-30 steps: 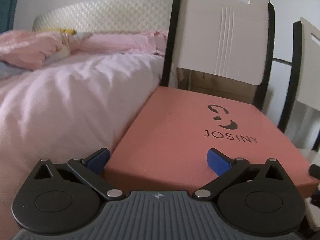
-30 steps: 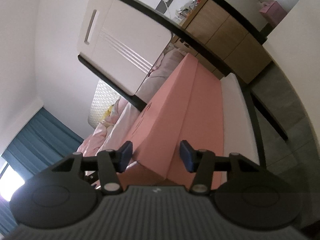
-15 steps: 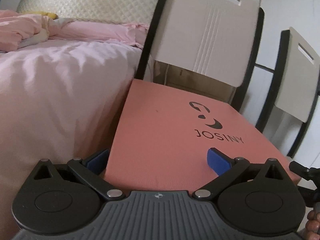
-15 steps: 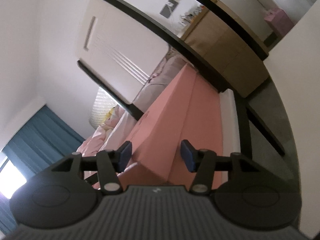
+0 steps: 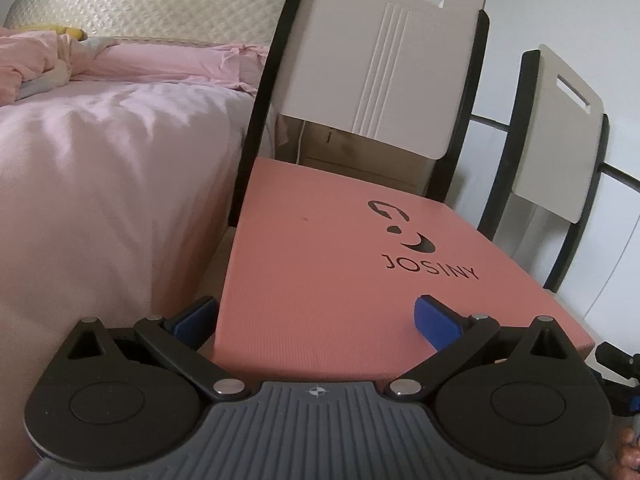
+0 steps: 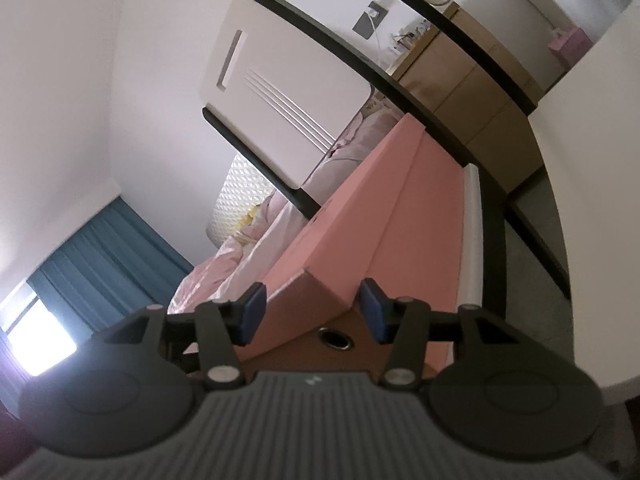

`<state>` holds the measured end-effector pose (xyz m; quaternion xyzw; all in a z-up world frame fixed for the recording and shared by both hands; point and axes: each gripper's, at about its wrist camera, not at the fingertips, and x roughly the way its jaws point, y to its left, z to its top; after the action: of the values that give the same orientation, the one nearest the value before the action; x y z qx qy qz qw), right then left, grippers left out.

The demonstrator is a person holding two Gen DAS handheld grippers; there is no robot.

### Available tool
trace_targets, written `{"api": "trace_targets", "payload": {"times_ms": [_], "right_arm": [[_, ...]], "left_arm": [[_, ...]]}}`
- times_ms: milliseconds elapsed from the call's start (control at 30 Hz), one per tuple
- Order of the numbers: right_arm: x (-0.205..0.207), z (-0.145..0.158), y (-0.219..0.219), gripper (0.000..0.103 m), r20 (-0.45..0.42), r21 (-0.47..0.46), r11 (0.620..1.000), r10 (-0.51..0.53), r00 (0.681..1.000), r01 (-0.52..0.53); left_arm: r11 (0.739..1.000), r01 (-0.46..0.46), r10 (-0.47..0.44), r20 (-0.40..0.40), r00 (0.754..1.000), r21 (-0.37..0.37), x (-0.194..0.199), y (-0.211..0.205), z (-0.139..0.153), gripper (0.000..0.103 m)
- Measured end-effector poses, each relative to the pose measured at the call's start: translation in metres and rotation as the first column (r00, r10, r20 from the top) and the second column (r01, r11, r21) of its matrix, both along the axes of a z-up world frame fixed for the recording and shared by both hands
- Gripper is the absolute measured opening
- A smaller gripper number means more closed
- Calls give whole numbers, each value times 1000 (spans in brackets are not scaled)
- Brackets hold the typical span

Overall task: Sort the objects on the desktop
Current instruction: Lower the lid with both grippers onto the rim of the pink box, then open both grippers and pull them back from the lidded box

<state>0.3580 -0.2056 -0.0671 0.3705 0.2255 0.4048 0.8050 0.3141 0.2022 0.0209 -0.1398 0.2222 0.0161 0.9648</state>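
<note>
Both views are shifting vs 1 s back: left camera is swinging so more of the second chair is showing, right gripper is closing in on the box corner.

Left gripper [image 5: 316, 318] is sitting wide open at the near edge of the pink box [image 5: 320, 272]; left pad is hanging just off the box's left edge, right pad [image 5: 434, 318] is over the lid near the front right; contact unclear. Nothing gripped.

Right gripper [image 6: 312, 312] is open at a medium gap, straddling the box's [image 6: 360, 216] near corner, pads either side of it, near but apparently not pinching.

Box is lying flat on the chair seat [image 6: 469, 236], filling most of it, long axis running front to back toward the chair back [image 5: 380, 68]. JOSINY logo [image 5: 428, 268] is reading upright from the near edge.

Beyond: bed with pink bedding [image 5: 100, 152] left of the chair, second chair [image 5: 560, 128] to the right.
</note>
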Motion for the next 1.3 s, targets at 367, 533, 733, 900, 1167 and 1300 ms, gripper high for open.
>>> {"api": "trace_targets", "payload": {"times_ms": [367, 533, 733, 900, 1167, 1300], "right_arm": [[3, 4, 3, 50, 37, -45, 999, 16, 999, -15], [-1, 5, 1, 49, 43, -53, 998, 27, 999, -25], [2, 4, -5, 49, 34, -41, 998, -41, 999, 42], [10, 4, -6, 47, 28, -58, 996, -69, 997, 71], [6, 14, 1, 50, 62, -124, 984, -124, 990, 131], [-8, 31, 0, 57, 127, -201, 952, -207, 970, 229]], "left_arm": [[999, 37, -37, -20, 999, 20, 12, 3, 3, 103], [999, 48, -48, -21, 999, 24, 13, 0, 3, 103], [999, 36, -35, -29, 999, 28, 22, -13, 4, 103], [999, 35, -34, -24, 999, 22, 34, -12, 3, 103], [983, 38, -39, 5, 999, 179, 29, -32, 12, 103], [974, 27, -31, 14, 999, 227, 16, -45, 18, 103]]}}
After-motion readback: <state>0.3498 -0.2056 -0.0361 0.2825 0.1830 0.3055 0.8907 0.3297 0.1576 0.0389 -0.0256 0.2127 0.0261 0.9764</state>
